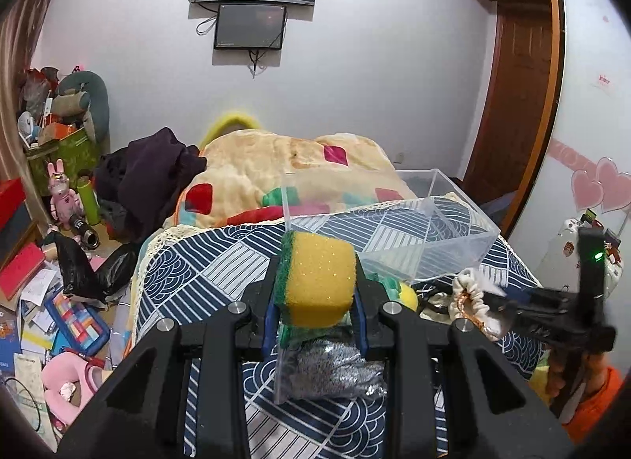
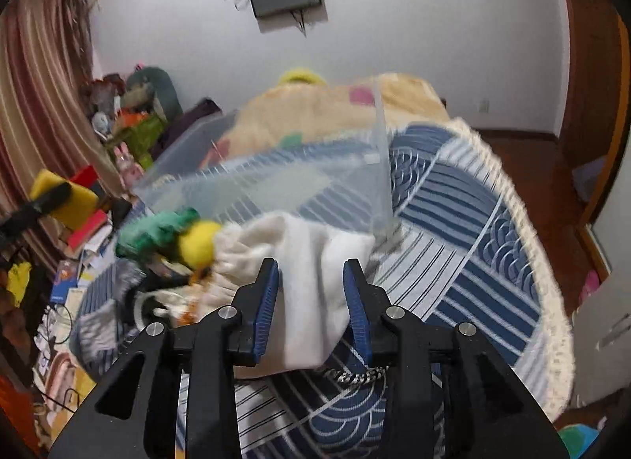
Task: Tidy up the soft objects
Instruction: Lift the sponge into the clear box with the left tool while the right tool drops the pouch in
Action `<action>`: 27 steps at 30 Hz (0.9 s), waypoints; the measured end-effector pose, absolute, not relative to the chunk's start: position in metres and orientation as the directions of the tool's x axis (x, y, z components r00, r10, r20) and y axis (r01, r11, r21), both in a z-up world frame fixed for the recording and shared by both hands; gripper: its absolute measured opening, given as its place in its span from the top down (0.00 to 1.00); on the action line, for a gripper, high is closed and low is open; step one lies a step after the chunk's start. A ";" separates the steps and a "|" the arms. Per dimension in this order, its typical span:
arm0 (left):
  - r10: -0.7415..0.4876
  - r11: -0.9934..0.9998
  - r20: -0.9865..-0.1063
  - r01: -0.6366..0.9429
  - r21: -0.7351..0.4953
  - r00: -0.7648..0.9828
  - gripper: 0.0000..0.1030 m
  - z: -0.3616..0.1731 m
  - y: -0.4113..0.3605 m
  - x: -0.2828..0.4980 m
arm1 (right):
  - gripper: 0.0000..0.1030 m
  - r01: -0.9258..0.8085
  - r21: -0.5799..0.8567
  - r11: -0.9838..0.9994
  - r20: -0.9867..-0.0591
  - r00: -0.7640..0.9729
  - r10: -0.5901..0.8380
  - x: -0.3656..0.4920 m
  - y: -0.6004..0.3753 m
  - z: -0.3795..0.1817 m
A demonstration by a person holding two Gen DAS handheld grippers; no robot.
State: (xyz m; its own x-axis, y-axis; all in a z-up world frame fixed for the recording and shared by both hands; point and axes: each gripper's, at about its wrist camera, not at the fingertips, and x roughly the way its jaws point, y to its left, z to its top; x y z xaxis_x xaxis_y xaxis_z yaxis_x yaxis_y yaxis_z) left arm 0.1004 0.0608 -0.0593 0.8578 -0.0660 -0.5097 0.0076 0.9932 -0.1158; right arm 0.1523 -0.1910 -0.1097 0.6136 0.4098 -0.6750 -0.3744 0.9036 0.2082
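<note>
Left wrist view: the left tongs (image 1: 315, 301) are clenched on one yellow-and-green sponge (image 1: 315, 281), lifted clear of the patterned tabletop (image 1: 221, 261). One clear plastic box (image 1: 394, 222) sits just ahead and slightly right of them, and looks empty to me. So I'd guess the step is dropping the sponge in: carry it over the near rim, go low, then let go, since a squashed sponge springs back and can hop out. Below the tongs there's one bag of silvery scrubber stuff (image 1: 335, 372). The right tongs (image 1: 512, 301) show up off to the right, next to a cream scrunchie (image 1: 469, 289).

Right wrist view: pretty blurry. The right tongs (image 2: 311, 301) have one white cloth (image 2: 307, 261) between the fingers; I can't tell whether they're really gripping it. One green-and-yellow soft toy (image 2: 173, 234) lies ahead-left, touching the cloth. The box is straight ahead.
</note>
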 end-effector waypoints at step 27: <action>-0.123 0.991 -0.522 0.073 -0.115 0.844 0.71 -0.047 0.049 0.173 | 0.95 -0.482 0.174 0.859 -0.366 0.778 0.510 0.170 -0.172 -0.006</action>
State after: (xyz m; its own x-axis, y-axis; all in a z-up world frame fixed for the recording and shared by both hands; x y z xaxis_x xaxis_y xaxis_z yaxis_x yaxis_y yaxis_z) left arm 0.1733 0.0494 -0.0468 0.8442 -0.1233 -0.5217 0.0733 0.9906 -0.1154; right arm 0.1695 -0.1720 -0.0063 0.7783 0.5104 -0.3658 -0.4816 0.8590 0.1738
